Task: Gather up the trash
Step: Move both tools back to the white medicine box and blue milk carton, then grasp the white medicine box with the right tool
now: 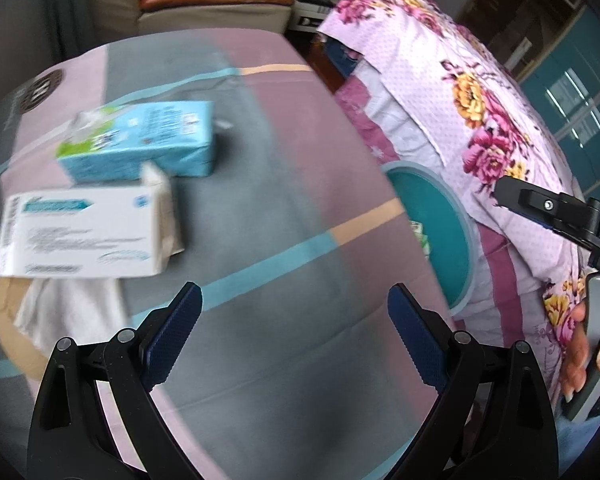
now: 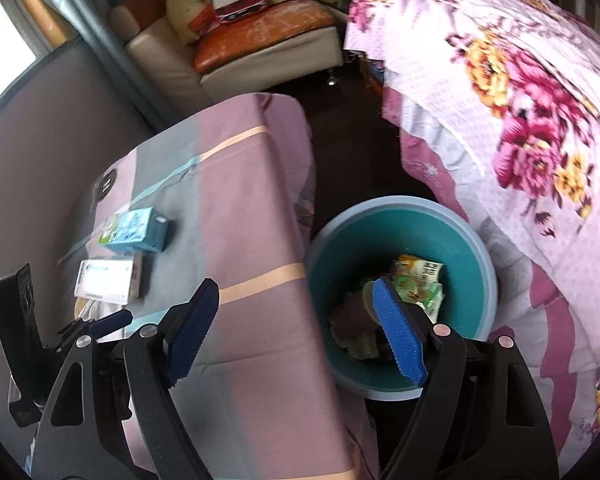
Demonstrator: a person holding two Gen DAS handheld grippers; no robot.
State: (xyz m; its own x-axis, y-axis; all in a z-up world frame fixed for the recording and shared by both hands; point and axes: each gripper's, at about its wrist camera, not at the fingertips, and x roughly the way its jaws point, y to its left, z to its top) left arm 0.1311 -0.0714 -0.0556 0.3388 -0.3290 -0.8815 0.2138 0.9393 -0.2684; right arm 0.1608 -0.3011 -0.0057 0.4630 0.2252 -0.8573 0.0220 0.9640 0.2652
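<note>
A blue-green milk carton [image 1: 140, 140] lies on the table's striped cloth [image 1: 260, 200], with a white cardboard box [image 1: 84, 232] in front of it and a white crumpled tissue [image 1: 72, 312] nearer still. My left gripper [image 1: 294, 336] is open and empty, above the cloth to the right of the box. A teal bin [image 2: 400, 240] stands on the floor beside the table and holds wrappers [image 2: 418, 280] and a brown cup [image 2: 352, 316]. My right gripper [image 2: 296, 332] is open and empty, above the table edge and the bin. The carton [image 2: 136, 232] and box [image 2: 108, 280] also show there.
A bed with a pink floral cover [image 2: 520, 140] stands right of the bin. A cream sofa with an orange cushion [image 2: 260, 28] is at the back. The bin's rim [image 1: 464, 240] shows past the table edge. The other gripper [image 1: 560, 216] is at the right edge.
</note>
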